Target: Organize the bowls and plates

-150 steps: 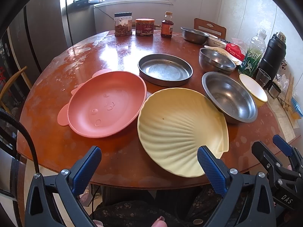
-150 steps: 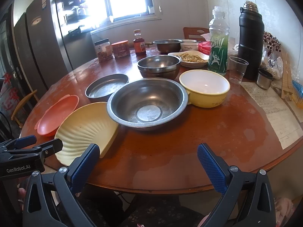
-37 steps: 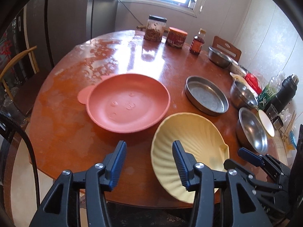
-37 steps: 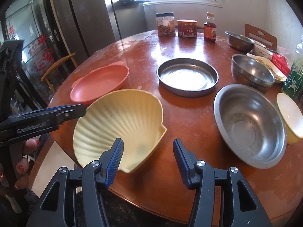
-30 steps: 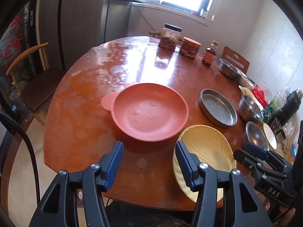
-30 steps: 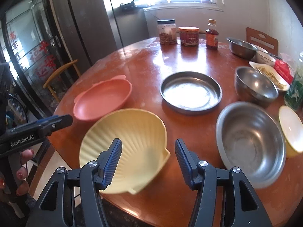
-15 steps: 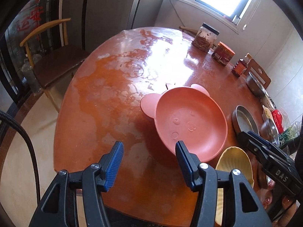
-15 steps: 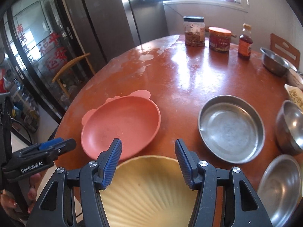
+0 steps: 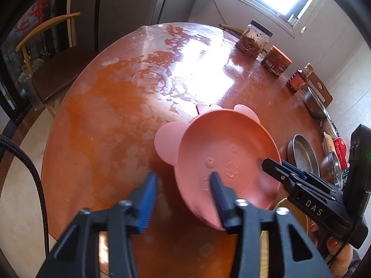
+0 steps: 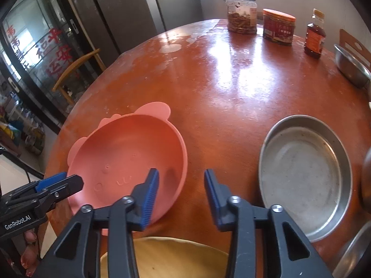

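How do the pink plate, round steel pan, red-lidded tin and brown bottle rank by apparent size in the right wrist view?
1. pink plate and round steel pan: alike, unranked
2. red-lidded tin
3. brown bottle
The tin and bottle stand farther away, so their real sizes stay unsure.

the far left of the round table (image 9: 120, 106) is bare wood, open to a gripper from the near edge up to the jars. the pink plate (image 10: 129, 162) fills the near middle, with the yellow shell plate (image 10: 176, 257) just nearer. right of the pink plate runs a clear strip of wood, then the steel pan (image 10: 303, 176). along the far rim the glass jar (image 10: 241, 14), red tin (image 10: 278, 27) and brown bottle (image 10: 314, 39) block passage. a wooden chair (image 9: 53, 53) stands off the table's left edge.
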`<action>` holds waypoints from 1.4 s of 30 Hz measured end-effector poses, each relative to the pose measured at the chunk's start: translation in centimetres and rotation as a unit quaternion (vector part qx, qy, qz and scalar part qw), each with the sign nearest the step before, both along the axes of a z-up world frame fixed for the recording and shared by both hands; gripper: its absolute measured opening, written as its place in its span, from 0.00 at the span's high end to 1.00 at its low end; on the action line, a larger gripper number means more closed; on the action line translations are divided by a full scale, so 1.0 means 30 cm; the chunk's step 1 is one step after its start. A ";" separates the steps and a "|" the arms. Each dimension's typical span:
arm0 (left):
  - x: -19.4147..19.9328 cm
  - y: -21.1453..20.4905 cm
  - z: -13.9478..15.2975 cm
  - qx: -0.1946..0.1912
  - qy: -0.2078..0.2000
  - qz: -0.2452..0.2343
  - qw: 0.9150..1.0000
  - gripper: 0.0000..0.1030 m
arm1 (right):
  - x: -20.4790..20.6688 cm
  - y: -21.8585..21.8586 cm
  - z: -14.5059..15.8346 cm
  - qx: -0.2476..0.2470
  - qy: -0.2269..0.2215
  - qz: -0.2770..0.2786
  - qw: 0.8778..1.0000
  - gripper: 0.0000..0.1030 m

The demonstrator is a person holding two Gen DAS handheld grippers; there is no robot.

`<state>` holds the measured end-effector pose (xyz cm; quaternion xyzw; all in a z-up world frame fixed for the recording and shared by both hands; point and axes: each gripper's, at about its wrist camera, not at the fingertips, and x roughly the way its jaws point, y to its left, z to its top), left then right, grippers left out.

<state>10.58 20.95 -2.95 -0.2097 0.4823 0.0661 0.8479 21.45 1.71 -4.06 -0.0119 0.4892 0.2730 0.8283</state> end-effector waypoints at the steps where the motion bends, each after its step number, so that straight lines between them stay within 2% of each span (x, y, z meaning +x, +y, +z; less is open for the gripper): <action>1: 0.004 -0.004 0.001 0.002 0.000 -0.002 1.000 0.70 | -0.003 0.003 0.002 0.002 -0.001 0.003 1.000 0.73; 5: 0.016 -0.029 0.018 0.022 -0.008 -0.004 1.000 0.72 | -0.021 0.020 0.015 -0.002 -0.018 0.008 1.000 0.74; 8: 0.017 -0.029 0.037 0.020 -0.015 -0.004 1.000 0.72 | -0.032 0.019 0.024 -0.002 -0.025 0.006 1.000 0.74; 14: 0.001 -0.047 0.098 0.043 -0.039 -0.006 0.998 0.72 | -0.051 0.007 0.070 0.009 -0.045 0.003 0.999 0.74; 28: -0.087 -0.144 0.210 0.056 -0.076 -0.040 0.995 0.72 | -0.164 -0.114 0.203 0.035 -0.093 -0.019 0.995 0.74; 35: -0.141 -0.221 0.218 0.062 -0.081 -0.069 0.992 0.72 | -0.243 -0.199 0.225 0.035 -0.104 -0.033 0.993 0.74; 42: -0.195 -0.303 0.197 0.069 -0.079 -0.099 0.990 0.72 | -0.328 -0.278 0.201 0.024 -0.104 -0.044 0.993 0.73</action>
